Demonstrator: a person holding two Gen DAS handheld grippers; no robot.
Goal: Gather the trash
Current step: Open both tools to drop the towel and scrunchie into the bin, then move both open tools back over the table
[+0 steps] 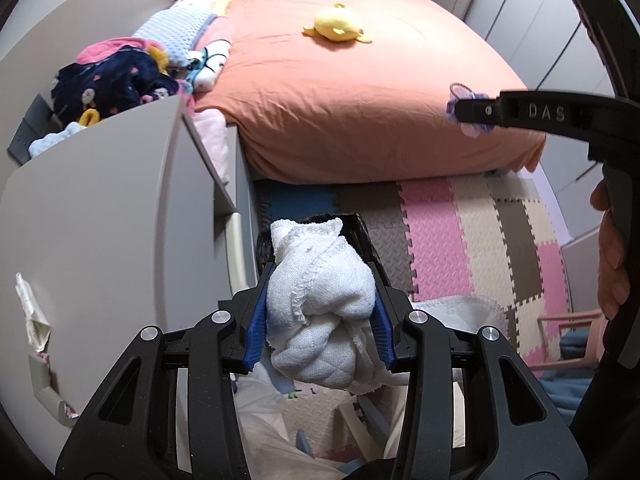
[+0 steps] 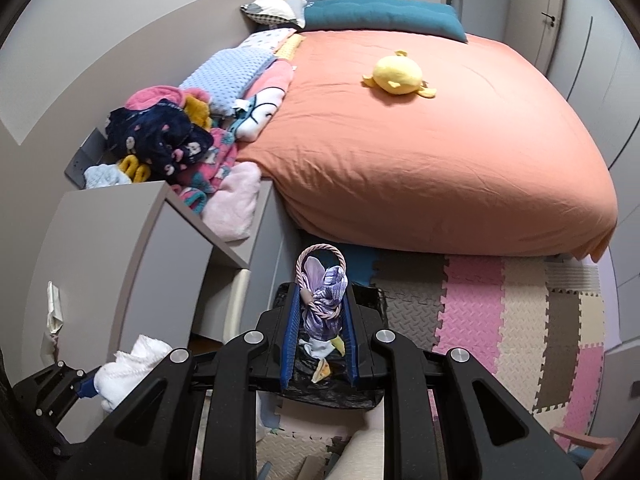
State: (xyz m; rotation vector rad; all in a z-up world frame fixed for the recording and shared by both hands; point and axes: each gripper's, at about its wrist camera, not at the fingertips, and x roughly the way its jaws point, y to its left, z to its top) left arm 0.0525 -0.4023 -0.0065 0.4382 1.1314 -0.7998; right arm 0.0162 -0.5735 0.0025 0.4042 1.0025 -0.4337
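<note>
Orange-sheeted bed (image 2: 440,152), grey cabinet (image 2: 112,248), pastel foam floor mat (image 2: 500,320).

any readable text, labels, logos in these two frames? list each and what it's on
"DAS": raised letters on the black finger of the right gripper, seen from the left wrist view.
Prints on the navy clothes are pictures, not words.
Nothing else readable in either view.

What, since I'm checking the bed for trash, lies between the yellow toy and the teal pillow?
Only bare orange sheet between yellow toy and teal pillow, in both views.
</note>
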